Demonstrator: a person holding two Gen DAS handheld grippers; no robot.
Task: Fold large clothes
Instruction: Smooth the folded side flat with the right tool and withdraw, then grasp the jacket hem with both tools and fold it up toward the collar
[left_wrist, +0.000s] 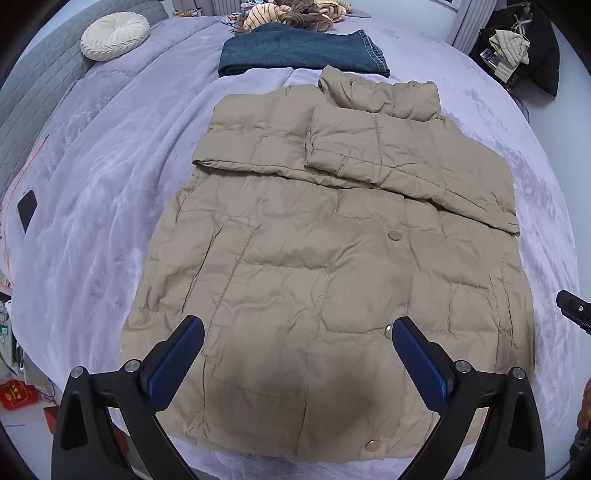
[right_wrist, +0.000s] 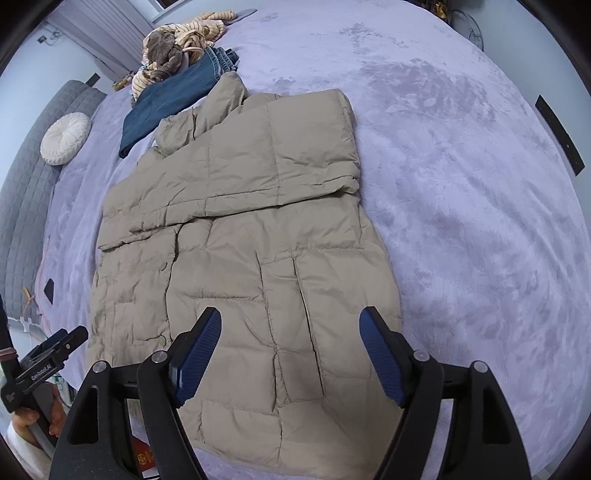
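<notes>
A beige quilted puffer jacket (left_wrist: 317, 258) lies flat on the lilac bed cover, front up, with both sleeves folded across its chest and the collar at the far end. My left gripper (left_wrist: 297, 328) hovers above the hem area near the snap buttons, jaws wide apart with nothing between them. In the right wrist view the same jacket (right_wrist: 251, 258) spreads out below my right gripper (right_wrist: 290, 317), which is open above the pocket seam near the jacket's right edge, holding nothing. The left gripper's tip (right_wrist: 75, 334) shows at the lower left there, held by a hand.
Folded blue jeans (left_wrist: 299, 50) lie beyond the collar, with a heap of striped and brown clothes (left_wrist: 295, 13) behind them. A round cream cushion (left_wrist: 115, 35) rests by the grey headboard (left_wrist: 33, 85). A dark phone (left_wrist: 27, 214) lies at the bed's left edge. Lilac cover (right_wrist: 461, 221) stretches right.
</notes>
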